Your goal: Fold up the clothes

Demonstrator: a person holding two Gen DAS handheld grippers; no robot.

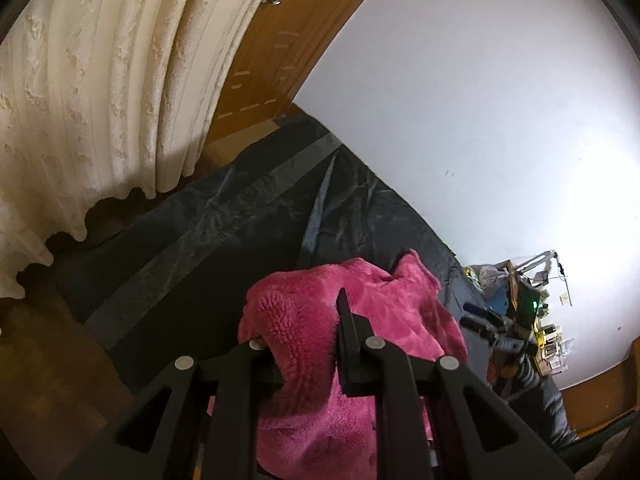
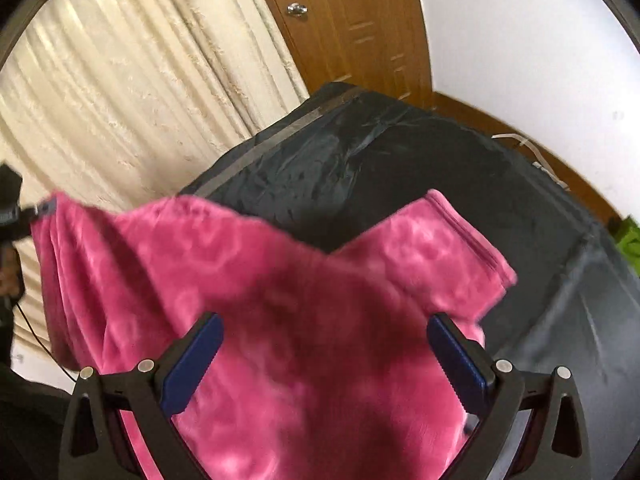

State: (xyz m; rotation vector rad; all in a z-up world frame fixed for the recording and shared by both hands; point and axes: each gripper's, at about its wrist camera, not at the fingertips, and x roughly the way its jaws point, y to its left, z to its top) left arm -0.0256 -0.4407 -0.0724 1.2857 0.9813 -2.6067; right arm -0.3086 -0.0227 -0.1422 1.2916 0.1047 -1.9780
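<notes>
A pink fleece garment (image 1: 320,360) hangs bunched between the black fingers of my left gripper (image 1: 304,332), which is shut on a fold of it. In the right wrist view the same pink garment (image 2: 280,280) spreads above the dark cover (image 2: 400,180), one corner lifted at the far left where the left gripper (image 2: 16,212) holds it. My right gripper (image 2: 324,320) stands wide open over the fleece, and its blue pads (image 2: 196,360) do not press on the cloth. The right gripper (image 1: 486,322) also shows small at the right of the left wrist view.
A dark, wrinkled cover with a grey stripe (image 1: 200,220) lies over the work surface. A cream curtain (image 1: 100,100) and a wooden door (image 2: 352,28) stand behind it, with a white wall (image 1: 480,100) to the right. A cluttered desk (image 1: 532,300) sits far right.
</notes>
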